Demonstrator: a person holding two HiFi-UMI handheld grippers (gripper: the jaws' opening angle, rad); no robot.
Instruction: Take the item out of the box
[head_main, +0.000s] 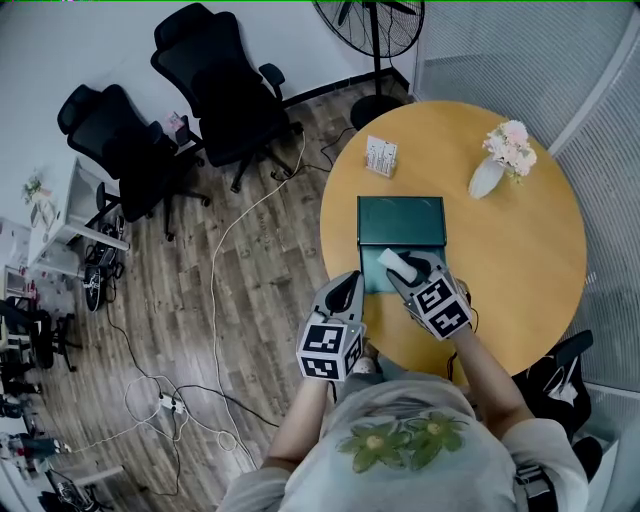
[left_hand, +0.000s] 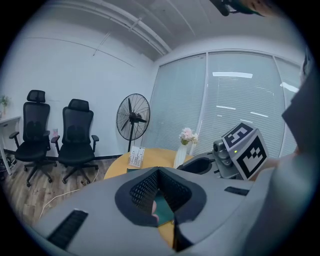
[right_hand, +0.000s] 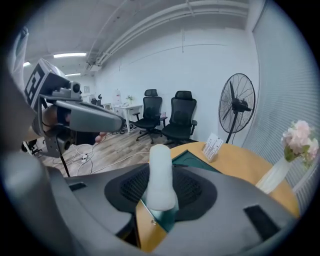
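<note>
Where the round wooden counter (head_main: 520, 250) fills the right of the head view, the holdings are as follows.

- Dark green box (head_main: 400, 218): flat, rectangular, lying near the counter's middle.
- White item (head_main: 393, 260): a pale, rounded cylinder standing up between the jaws of the right claw (head_main: 405, 268). It is gripped on both sides and held over the box's near edge.
- Left claw (head_main: 345, 290): jaws brought together at the tips with nothing between them, by the counter's near edge, just beside the box's near left corner.
- White vase (head_main: 487, 178) with pink flowers: beyond the box, to the right.
- Small printed card stand (head_main: 381, 157): beyond the box, to the left.
- Floor fan (head_main: 375, 25) and two black office chairs (head_main: 215, 70): on the wood floor, well apart from the counter.
</note>
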